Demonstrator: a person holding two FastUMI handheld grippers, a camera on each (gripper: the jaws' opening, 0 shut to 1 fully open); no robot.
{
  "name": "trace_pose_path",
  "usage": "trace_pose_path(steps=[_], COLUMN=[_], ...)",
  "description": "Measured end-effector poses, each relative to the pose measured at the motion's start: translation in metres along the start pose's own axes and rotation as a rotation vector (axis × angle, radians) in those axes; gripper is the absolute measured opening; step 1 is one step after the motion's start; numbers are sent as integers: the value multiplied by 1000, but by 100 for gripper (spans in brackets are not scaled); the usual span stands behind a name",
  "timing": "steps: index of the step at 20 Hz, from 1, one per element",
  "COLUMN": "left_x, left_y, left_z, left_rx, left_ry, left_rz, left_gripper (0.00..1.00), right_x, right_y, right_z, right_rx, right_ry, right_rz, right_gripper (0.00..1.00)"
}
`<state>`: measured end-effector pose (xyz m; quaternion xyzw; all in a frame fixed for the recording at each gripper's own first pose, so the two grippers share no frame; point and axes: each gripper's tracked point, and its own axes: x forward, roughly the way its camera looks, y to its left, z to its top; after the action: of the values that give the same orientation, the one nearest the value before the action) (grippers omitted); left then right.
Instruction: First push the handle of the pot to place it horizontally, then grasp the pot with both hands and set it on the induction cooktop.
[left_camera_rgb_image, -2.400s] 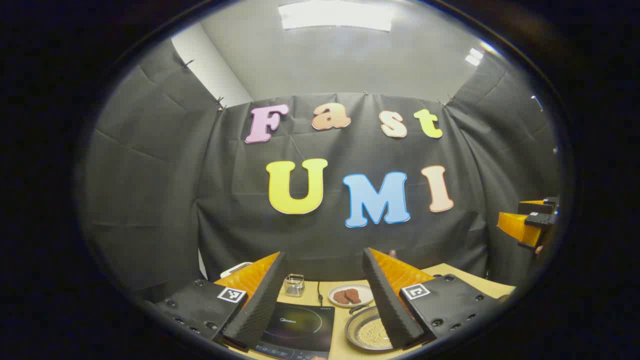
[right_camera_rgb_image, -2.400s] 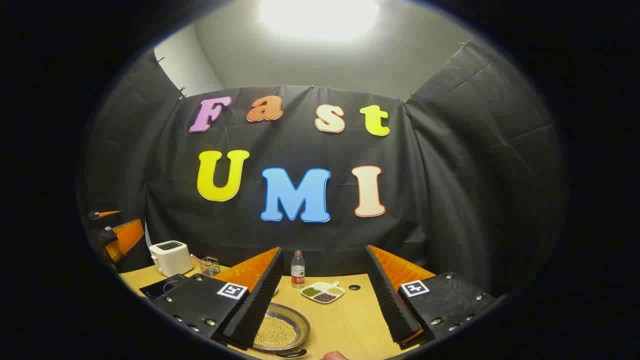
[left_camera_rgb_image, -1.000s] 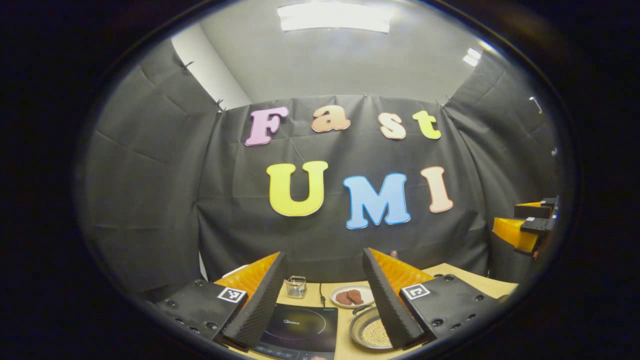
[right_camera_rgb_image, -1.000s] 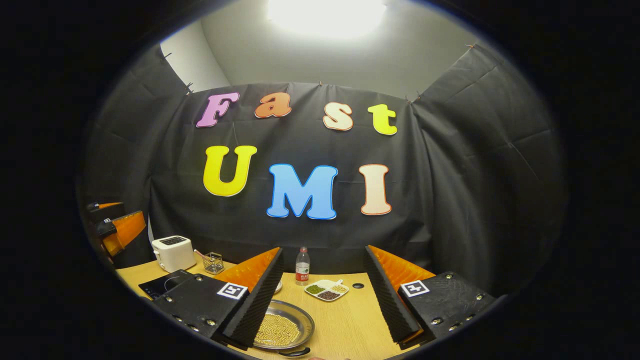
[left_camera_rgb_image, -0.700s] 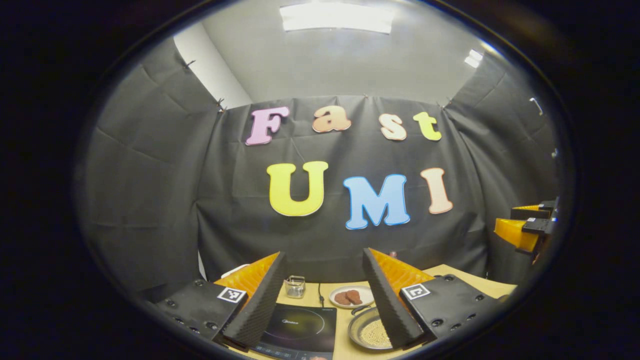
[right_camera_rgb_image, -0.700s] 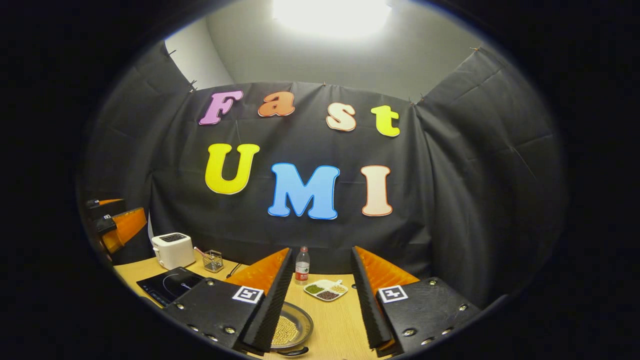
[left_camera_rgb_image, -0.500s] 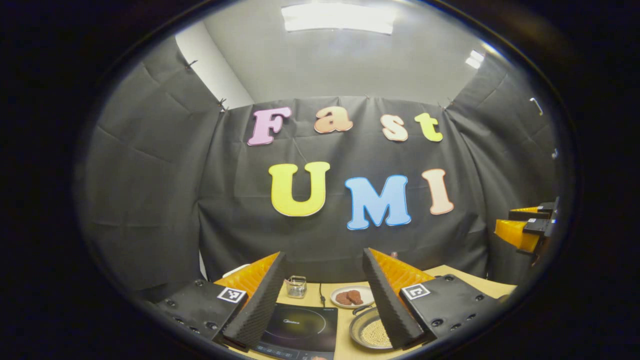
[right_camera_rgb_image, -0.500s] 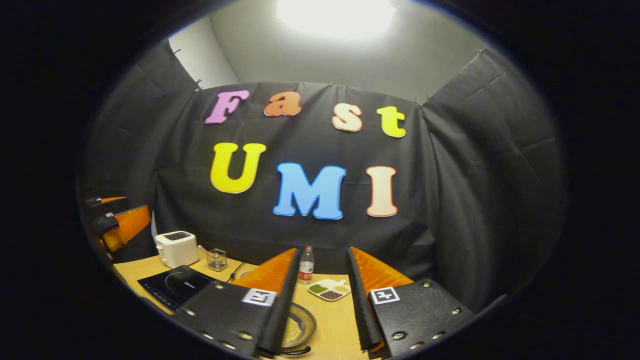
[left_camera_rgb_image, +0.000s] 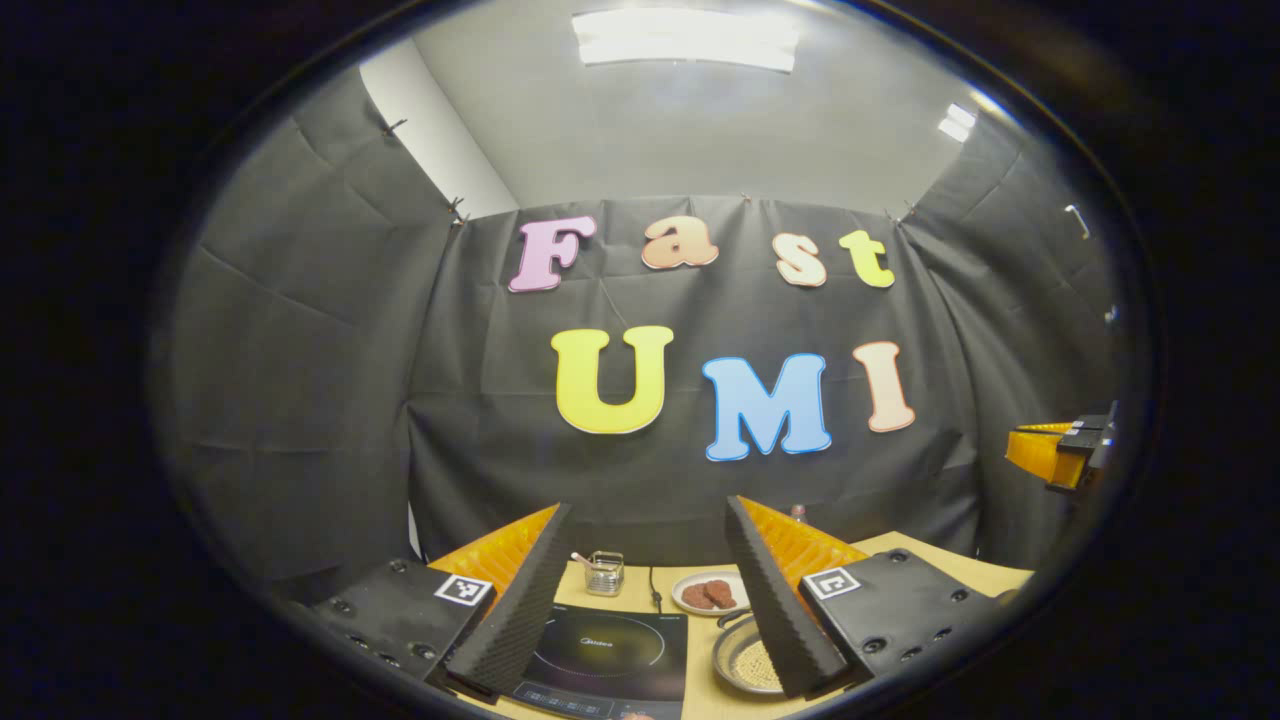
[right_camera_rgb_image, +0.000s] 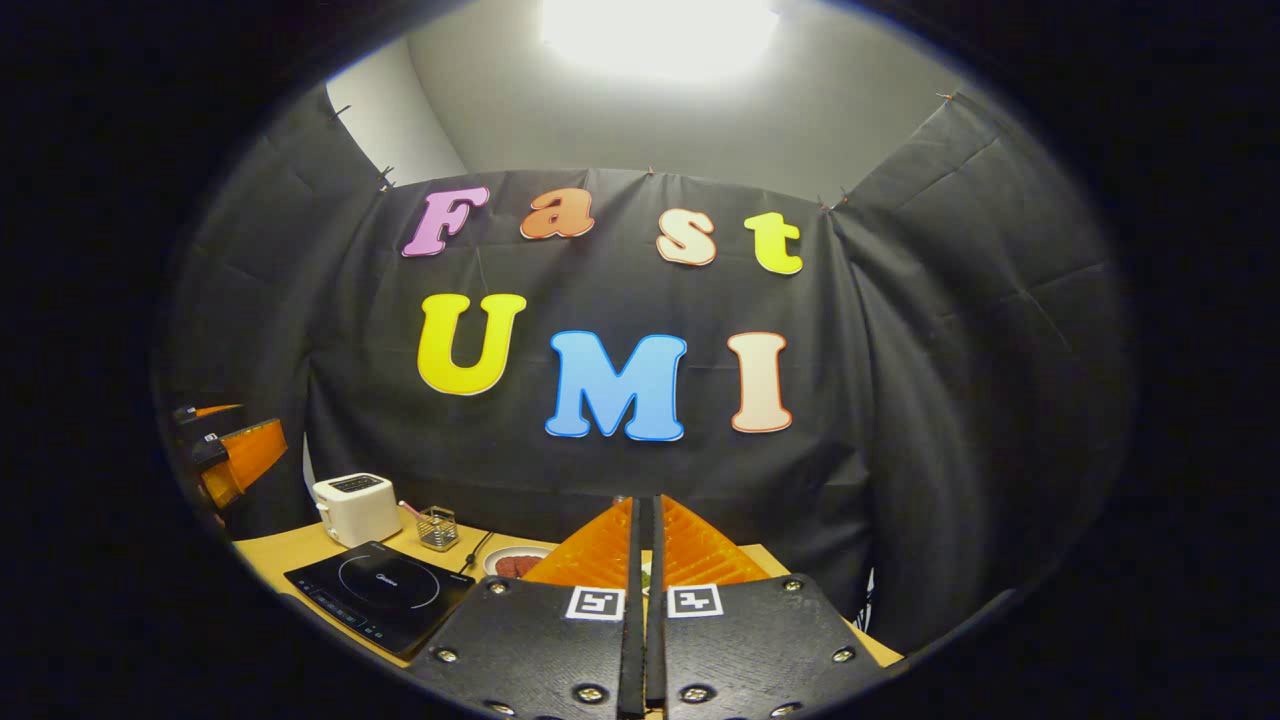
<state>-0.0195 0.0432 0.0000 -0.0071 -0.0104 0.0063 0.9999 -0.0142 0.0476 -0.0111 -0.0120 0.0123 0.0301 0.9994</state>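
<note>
Right gripper (right_camera_rgb_image: 640, 560) is closed tight, fingers pressed flat together with nothing between them, held up above the pale wooden desk (right_camera_rgb_image: 290, 548). Left gripper (left_camera_rgb_image: 645, 590) hangs wide open and empty over that desk. Between its fingers lies the flat black induction cooktop (left_camera_rgb_image: 610, 650), and just to the right sits the shallow round metal pot (left_camera_rgb_image: 745, 662) filled with pale beans, its dark handle (left_camera_rgb_image: 728, 620) pointing away toward the small white plate (left_camera_rgb_image: 708, 592).
</note>
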Motion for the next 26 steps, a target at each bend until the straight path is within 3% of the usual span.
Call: trace_pose_path(steps=[7, 12, 22, 24, 26], left_x=[6, 10, 32, 34, 37], left_y=[22, 42, 37, 30, 23], left_z=[-3, -17, -31, -31, -32], left_rx=[5, 8, 2, 14, 15], left_ry=[-10, 13, 47, 49, 53], left_rz=[-24, -38, 67, 88, 103], left_gripper=[100, 100, 100, 92, 92], right_x=[6, 4, 3, 0, -2], right_y=[29, 50, 83, 88, 90], right_z=[-32, -67, -158, -180, -199], right_rx=[33, -11, -131, -150, -164], right_ry=[102, 179, 367, 421, 472], right_rz=[54, 105, 395, 461, 519], right_gripper=[1, 1, 1, 1, 2])
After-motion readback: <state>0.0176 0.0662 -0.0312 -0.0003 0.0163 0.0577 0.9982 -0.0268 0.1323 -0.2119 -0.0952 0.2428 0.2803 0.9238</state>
